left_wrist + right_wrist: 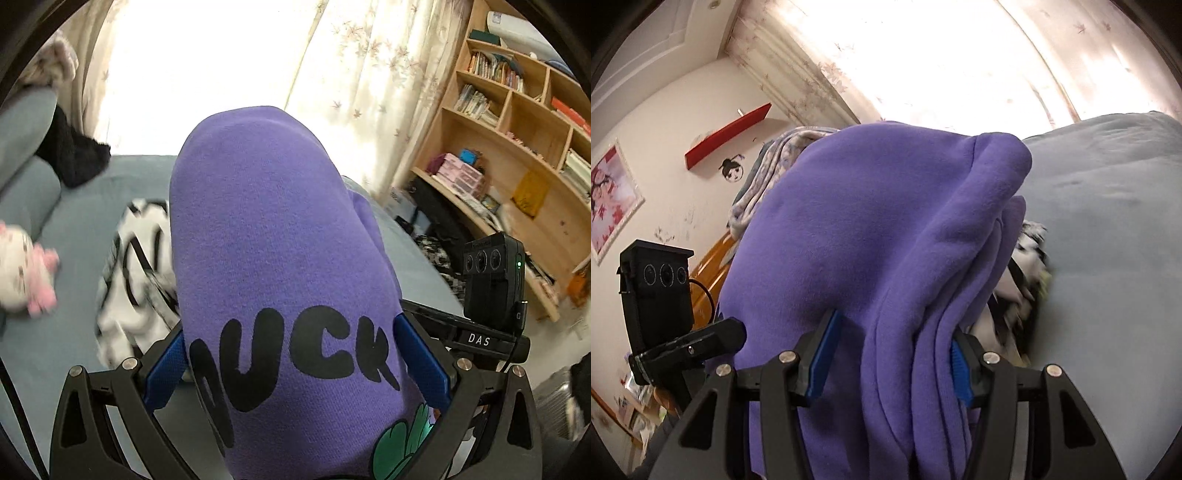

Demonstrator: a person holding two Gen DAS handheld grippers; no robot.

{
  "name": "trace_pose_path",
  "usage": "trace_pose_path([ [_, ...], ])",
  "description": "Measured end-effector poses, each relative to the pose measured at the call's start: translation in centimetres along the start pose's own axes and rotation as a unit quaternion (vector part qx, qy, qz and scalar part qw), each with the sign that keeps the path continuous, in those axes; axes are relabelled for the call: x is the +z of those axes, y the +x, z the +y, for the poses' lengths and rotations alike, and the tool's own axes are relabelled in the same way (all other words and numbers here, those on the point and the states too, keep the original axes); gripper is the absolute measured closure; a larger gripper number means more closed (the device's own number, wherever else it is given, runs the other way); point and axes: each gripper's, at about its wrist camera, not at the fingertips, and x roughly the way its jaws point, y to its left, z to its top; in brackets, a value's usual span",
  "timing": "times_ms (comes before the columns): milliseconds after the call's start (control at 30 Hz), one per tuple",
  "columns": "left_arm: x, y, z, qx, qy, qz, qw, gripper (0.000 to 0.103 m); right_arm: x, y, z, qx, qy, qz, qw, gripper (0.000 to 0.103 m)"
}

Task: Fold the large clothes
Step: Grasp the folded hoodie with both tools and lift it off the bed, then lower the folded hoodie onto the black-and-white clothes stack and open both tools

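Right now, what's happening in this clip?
A person holds a gripper in each hand, and both grippers are clamped on one purple sweatshirt. The left gripper holds the part with black lettering; the right gripper pinches several bunched layers. The sweatshirt is lifted above a grey-blue bed, where a black-and-white garment lies.

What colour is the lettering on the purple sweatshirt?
Black lettering on the sweatshirt; clearest in the left wrist view.

- Ahead at 12 you're blocked: purple sweatshirt (280, 266) bulk fills the middle of both views.
- Left wrist view, 9 o'clock: black-and-white garment (136, 273), plush toy (26, 277) on the bed (74, 206).
- 2 o'clock: bookshelf (517, 147).
- Right wrist view, 3 o'clock: bare bedding, free to pass.
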Motion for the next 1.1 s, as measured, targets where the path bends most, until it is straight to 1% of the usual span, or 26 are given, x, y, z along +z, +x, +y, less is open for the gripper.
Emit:
trace_pose_path([
  [67,2.0,2.0,3.1,0.004,0.004,0.004,1.0,0.0,1.8,4.0,-1.2,0.001,0.01,-0.006,1.0,0.048],
  [167,4.7,6.2,7.7,0.012,0.004,0.021,0.9997,0.0,3.3,9.2,-3.3,-0.001,0.027,-0.003,1.0,0.048],
  [233,5.3,9.5,11.1,0.014,-0.005,0.037,0.9992,0.0,3.4,12.3,-5.3,-0.005,0.044,0.005,0.999,0.048],
  [300,4.9,12.2,13.5,0.03,-0.014,0.049,0.9982,0.0,3.1,15.5,-7.4,-0.022,0.053,0.01,0.998,0.048],
  [367,4.5,14.0,15.9,0.032,-0.033,0.041,0.9981,0.0,2.6,17.2,-8.6,-0.042,0.047,0.005,0.998,0.048],
  [433,4.3,14.5,17.6,0.017,-0.056,0.024,0.998,0.0,2.2,17.9,-9.5,-0.044,0.055,0.006,0.998,0.048],
  [500,4.2,14.7,17.5,0.011,-0.049,0.021,0.9985,0.0,2.1,17.9,-10.1,-0.039,0.062,0.005,0.997,0.048],
  [567,3.8,14.5,16.9,0.021,-0.033,0.02,0.999,0.0,2.0,17.7,-10.0,-0.05,0.049,0.015,0.997,0.048],
  [667,3.6,14.0,16.3,0.044,-0.015,0.016,0.9988,0.0,1.6,16.8,-9.6,-0.075,0.014,0.022,0.997,0.045],
  [733,3.5,13.6,15.9,0.057,-0.014,0.017,0.9981,0.0,1.5,16.2,-9.6,-0.08,0.011,0.024,0.996,0.045],
  [867,3.2,11.5,13.8,0.099,-0.003,0.005,0.9951,0.0,0.6,14.0,-8.9,-0.093,0.012,0.034,0.995,0.045],
  [933,2.7,10.4,12.9,0.115,0.004,0.007,0.9934,0.0,0.1,13.1,-8.5,-0.102,0.01,0.042,0.994,0.045],
  [1033,1.6,8.6,11.6,0.124,0.007,0.015,0.9922,0.0,-0.7,11.3,-7.3,-0.108,0.016,0.059,0.992,0.045],
  [1100,0.7,7.3,10.5,0.115,0.003,0.021,0.9931,0.0,-1.1,10.1,-6.3,-0.108,0.02,0.06,0.992,0.045],
])
